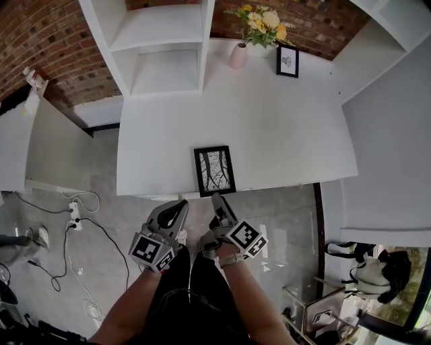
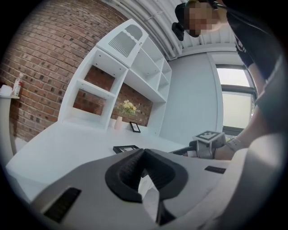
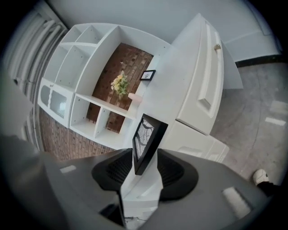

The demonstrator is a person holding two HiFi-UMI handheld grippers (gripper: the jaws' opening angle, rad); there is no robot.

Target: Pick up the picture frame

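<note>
While the right claw [image 3: 145, 165] sits released astride the near edge of the picture frame [image 3: 146, 140], closing and lifting remain; it lies on the surface [image 1: 283, 135]. The left claw [image 2: 144, 152] is clenched, empty.

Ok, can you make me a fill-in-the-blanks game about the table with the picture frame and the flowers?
The right gripper has its jaws ___ around the picture frame. The flowers in the vase are mostly ___. The wall behind the shelves is built of ___.
Missing words: open, yellow, brick.
</note>
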